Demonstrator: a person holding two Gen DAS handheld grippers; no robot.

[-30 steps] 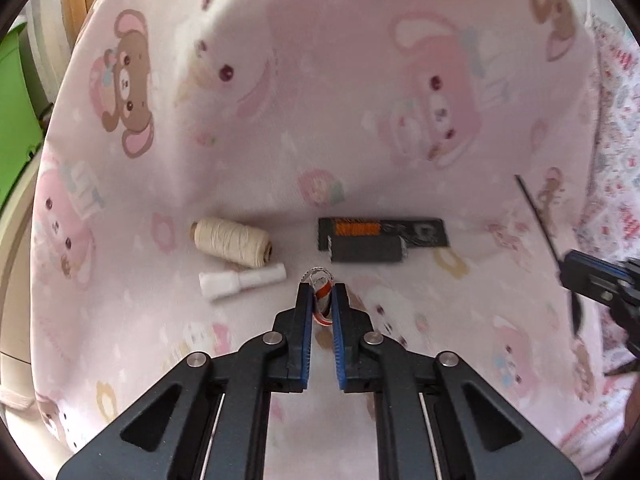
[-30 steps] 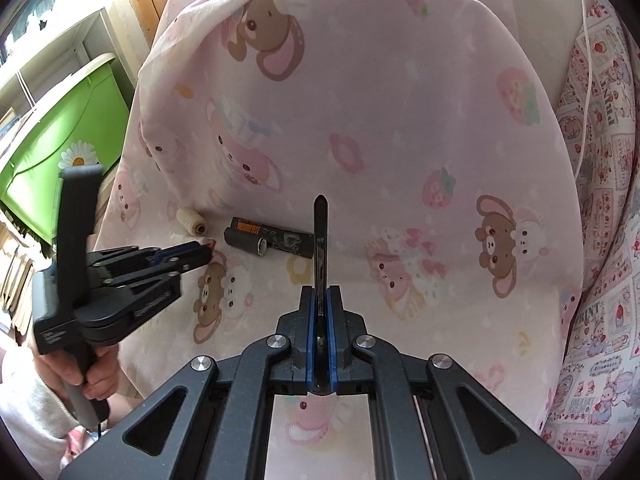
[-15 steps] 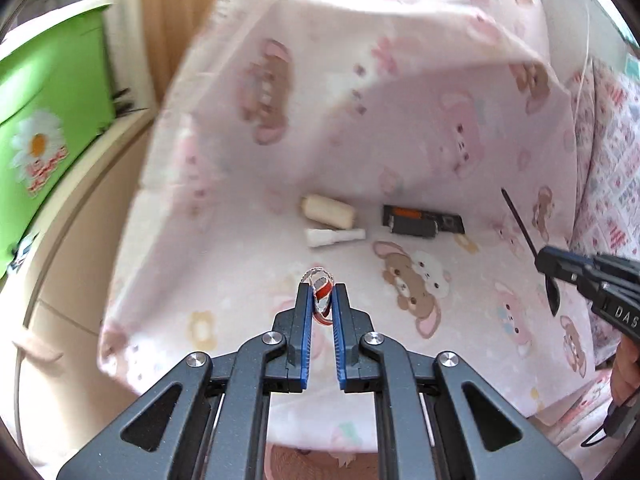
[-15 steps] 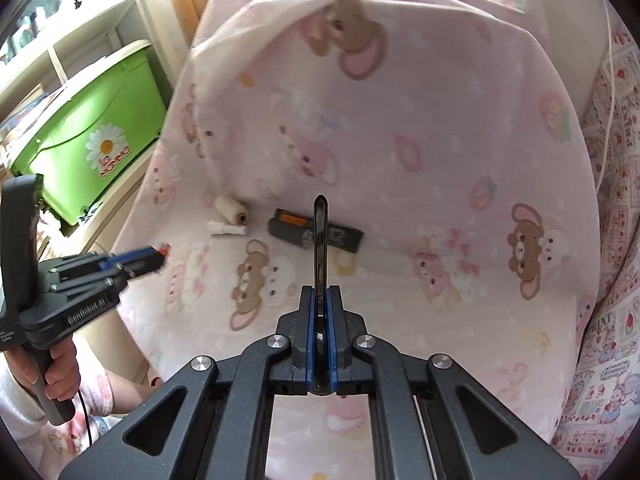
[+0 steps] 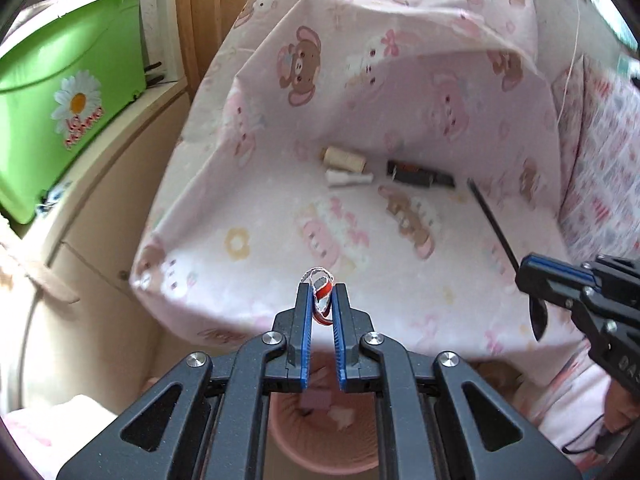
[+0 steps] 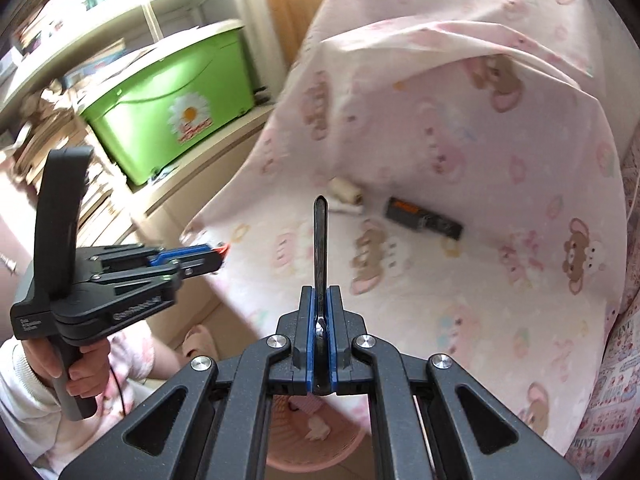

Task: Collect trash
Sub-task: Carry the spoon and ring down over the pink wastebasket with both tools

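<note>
Wrapper scrap [image 5: 322, 295], red and white, sits pinched between my left gripper [image 5: 321, 304] fingers, past the front edge of the pink sheet [image 5: 360, 92] and above the pink bin [image 5: 320, 436]. My right gripper [image 6: 321, 312] is clamped tight on a black spoon [image 6: 320, 236], handle pointing forward over the sheet.

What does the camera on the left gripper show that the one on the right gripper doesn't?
Only the left wrist view shows the small red and white wrapper scrap clearly, pinched in the left gripper, and the right gripper from the side. Only the right wrist view shows the white shelving, the person's left hand, and the thin black strip end-on between the right gripper's fingers. Both show the green plastic bin, the pink bear-print sheet, the cream thread spool, the black rectangular packet and the pink basket below.
</note>
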